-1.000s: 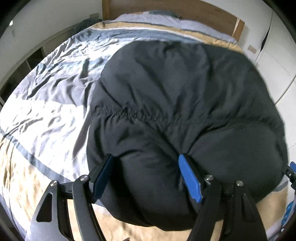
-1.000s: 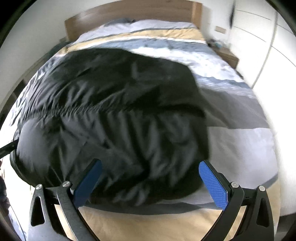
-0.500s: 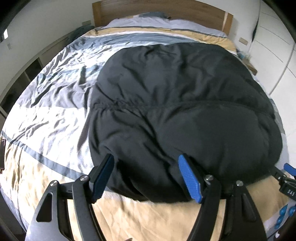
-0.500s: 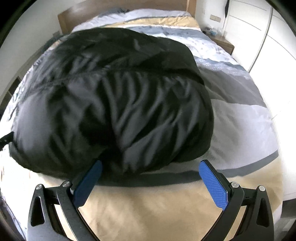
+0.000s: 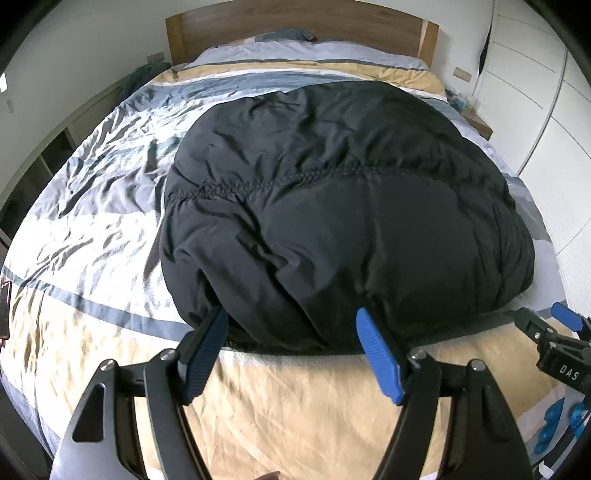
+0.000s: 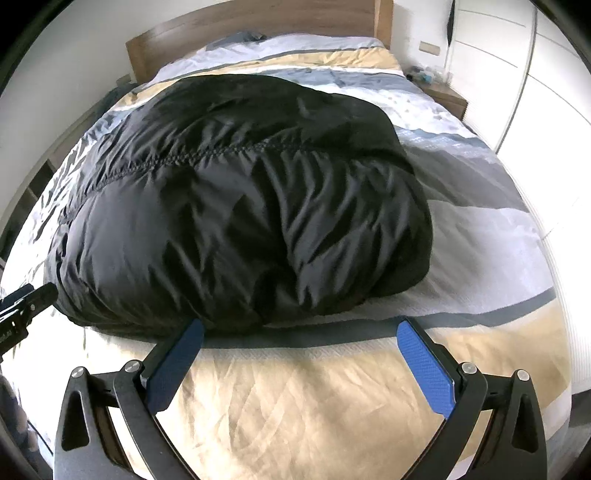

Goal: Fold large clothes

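Note:
A big black puffy jacket (image 5: 343, 206) lies folded in a rounded mound on the bed, with a stitched seam across its middle; it also fills the right wrist view (image 6: 240, 206). My left gripper (image 5: 291, 325) is open, its blue pads at the jacket's near edge, nothing held. My right gripper (image 6: 301, 332) is open and empty, just in front of the jacket's near edge; its left pad (image 6: 173, 365) is close to the fabric. The right gripper also shows at the right edge of the left wrist view (image 5: 554, 325), and the left gripper at the left edge of the right wrist view (image 6: 26, 306).
The bed (image 5: 92, 206) has a striped grey, white and tan duvet and a wooden headboard (image 5: 295, 22). White wardrobe doors (image 5: 546, 110) stand on the right, with a wooden nightstand (image 6: 443, 96) beside the bed. Open shelves (image 5: 37, 173) run along the left.
The jacket has dropped and settled on the bed. Both grippers have drawn back toward the foot of the bed, open throughout; the jacket's near edge now lies farther from the pads.

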{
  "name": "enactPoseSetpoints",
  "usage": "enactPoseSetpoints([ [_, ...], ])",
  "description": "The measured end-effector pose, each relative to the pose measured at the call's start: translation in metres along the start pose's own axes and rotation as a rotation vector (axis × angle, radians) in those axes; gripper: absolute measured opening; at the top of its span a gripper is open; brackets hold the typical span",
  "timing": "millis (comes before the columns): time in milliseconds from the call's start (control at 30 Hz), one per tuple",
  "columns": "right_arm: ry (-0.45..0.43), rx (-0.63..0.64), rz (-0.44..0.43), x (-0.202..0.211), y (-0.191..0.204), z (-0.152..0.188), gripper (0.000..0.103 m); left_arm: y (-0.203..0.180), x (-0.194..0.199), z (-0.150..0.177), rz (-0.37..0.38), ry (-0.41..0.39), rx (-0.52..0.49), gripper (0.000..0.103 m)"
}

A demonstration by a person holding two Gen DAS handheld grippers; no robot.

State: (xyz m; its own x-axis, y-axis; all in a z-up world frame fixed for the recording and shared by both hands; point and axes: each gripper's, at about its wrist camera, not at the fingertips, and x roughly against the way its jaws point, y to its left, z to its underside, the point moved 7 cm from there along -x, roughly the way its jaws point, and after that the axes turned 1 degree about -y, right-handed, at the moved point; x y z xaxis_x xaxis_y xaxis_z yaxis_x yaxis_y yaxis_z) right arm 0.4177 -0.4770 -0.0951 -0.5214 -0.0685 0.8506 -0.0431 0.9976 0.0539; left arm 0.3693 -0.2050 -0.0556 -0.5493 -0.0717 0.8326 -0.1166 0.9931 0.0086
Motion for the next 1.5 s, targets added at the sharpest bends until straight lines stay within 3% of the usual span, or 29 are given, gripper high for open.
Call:
enactPoseSetpoints([
  [767, -0.02, 0.023, 0.007, 0.012, -0.03, 0.017, 0.102, -0.033, 0.001, 0.021, -0.01, 0.047, -0.022, 0.071],
  [1500, -0.017, 0.056, 0.001, 0.027, -0.017, 0.028, 0.102, -0.016, 0.012, 0.055, -0.017, 0.102, -0.012, 0.071],
])
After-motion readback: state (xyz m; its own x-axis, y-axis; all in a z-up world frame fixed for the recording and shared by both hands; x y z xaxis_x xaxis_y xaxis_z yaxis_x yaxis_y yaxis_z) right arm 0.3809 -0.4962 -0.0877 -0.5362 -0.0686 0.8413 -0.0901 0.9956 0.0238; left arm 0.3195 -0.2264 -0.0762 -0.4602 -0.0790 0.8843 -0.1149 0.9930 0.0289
